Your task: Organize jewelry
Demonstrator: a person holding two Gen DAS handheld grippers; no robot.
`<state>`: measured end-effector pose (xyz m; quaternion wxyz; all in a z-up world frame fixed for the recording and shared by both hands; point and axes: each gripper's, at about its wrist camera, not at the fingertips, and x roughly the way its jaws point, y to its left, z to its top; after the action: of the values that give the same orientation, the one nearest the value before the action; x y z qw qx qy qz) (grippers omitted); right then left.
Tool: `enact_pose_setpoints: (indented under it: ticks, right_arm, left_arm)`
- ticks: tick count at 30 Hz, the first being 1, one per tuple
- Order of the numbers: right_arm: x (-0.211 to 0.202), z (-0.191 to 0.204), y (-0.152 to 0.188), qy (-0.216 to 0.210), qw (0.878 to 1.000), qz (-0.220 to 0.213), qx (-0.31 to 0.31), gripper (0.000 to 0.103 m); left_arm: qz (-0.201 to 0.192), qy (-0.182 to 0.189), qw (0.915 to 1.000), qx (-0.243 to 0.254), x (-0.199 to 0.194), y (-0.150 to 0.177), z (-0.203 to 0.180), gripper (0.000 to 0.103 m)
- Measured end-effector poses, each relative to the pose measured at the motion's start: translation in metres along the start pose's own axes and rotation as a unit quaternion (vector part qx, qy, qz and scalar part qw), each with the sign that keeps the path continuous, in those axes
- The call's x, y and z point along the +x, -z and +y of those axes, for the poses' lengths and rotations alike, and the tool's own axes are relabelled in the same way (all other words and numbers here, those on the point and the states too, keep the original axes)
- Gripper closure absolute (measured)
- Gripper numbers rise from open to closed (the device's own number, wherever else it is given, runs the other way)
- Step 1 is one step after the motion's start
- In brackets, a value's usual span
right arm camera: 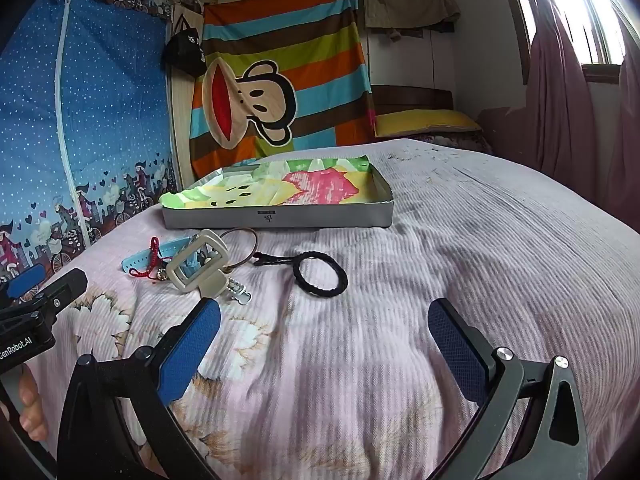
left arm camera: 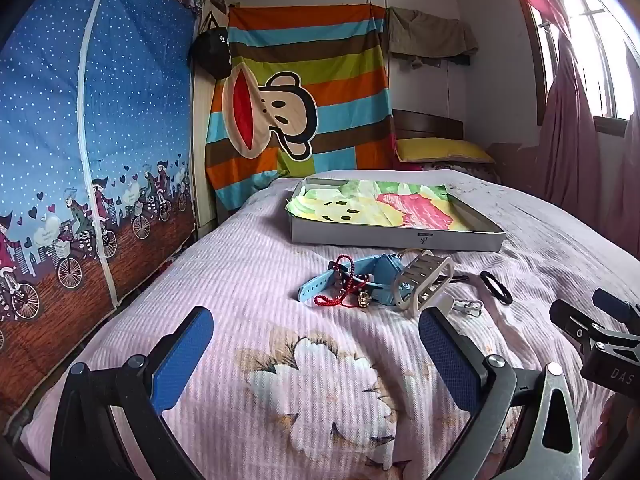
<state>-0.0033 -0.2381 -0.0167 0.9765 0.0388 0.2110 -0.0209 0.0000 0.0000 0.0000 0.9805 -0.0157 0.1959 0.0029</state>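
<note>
My left gripper [left arm camera: 316, 344] is wide open w/ nothing in it, hovering over the pink bedspread [left arm camera: 256, 264]. Jewelry pile just beyond: blue watch [left arm camera: 360, 276], red bead string [left arm camera: 340, 284], beige watch [left arm camera: 424, 284], black braided ring [left arm camera: 496, 287] to the right. Gray tray [left arm camera: 396, 236] farther back. Right gripper [left arm camera: 600, 332] at right edge.

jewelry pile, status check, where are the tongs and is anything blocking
Left tongs and right tongs open, empty, short of the pile. Jewelry pile loose on bedspread, black braided ring beside it. Tray beyond, unobstructed.
</note>
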Motion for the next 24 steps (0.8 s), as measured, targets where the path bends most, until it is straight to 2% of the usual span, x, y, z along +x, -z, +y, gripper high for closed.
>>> enact_pose_setpoints:
  ticks: [24]
  right_arm:
    - [-0.0002,-0.0008,0.0001,0.000,1.000,-0.001,0.001,0.001]
  left_arm:
    - [-0.003,0.000,1.0000,0.002,0.0000,0.0002,-0.0001,0.000]
